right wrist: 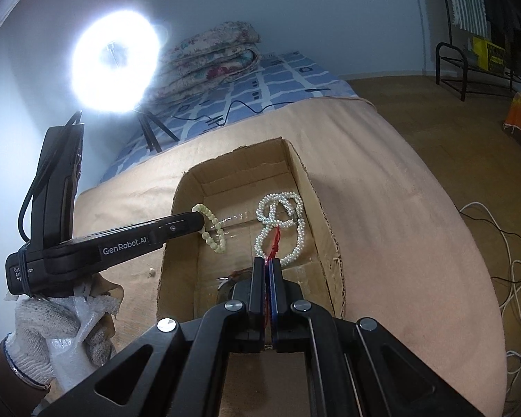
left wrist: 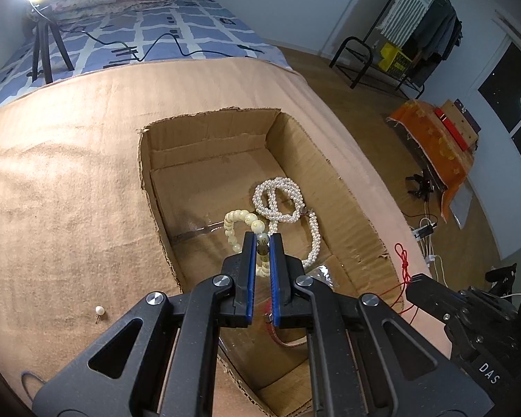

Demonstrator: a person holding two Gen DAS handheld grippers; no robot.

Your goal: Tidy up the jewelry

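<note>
A cardboard box (left wrist: 205, 139) (right wrist: 232, 170) sits open on the tan blanket. A white pearl necklace (left wrist: 278, 198) (right wrist: 281, 215) lies coiled inside it. My left gripper (left wrist: 262, 238) is shut on a cream bead bracelet (left wrist: 239, 220) (right wrist: 212, 229) and holds it over the box. My right gripper (right wrist: 267, 260) is shut on a red cord (right wrist: 274, 241) (left wrist: 403, 264) above the box's near end. A brown strap (left wrist: 281, 338) lies on the box floor under the left gripper. A pearl stud earring (left wrist: 99, 311) (right wrist: 152, 271) lies on the blanket left of the box.
The tan blanket (left wrist: 69, 173) covers the bed's near part. A ring light on a tripod (right wrist: 114, 62) and folded quilts (right wrist: 212, 59) stand behind. A clothes rack (left wrist: 423, 34), an orange-draped stand (left wrist: 437, 139) and floor cables (right wrist: 514, 278) are to the right.
</note>
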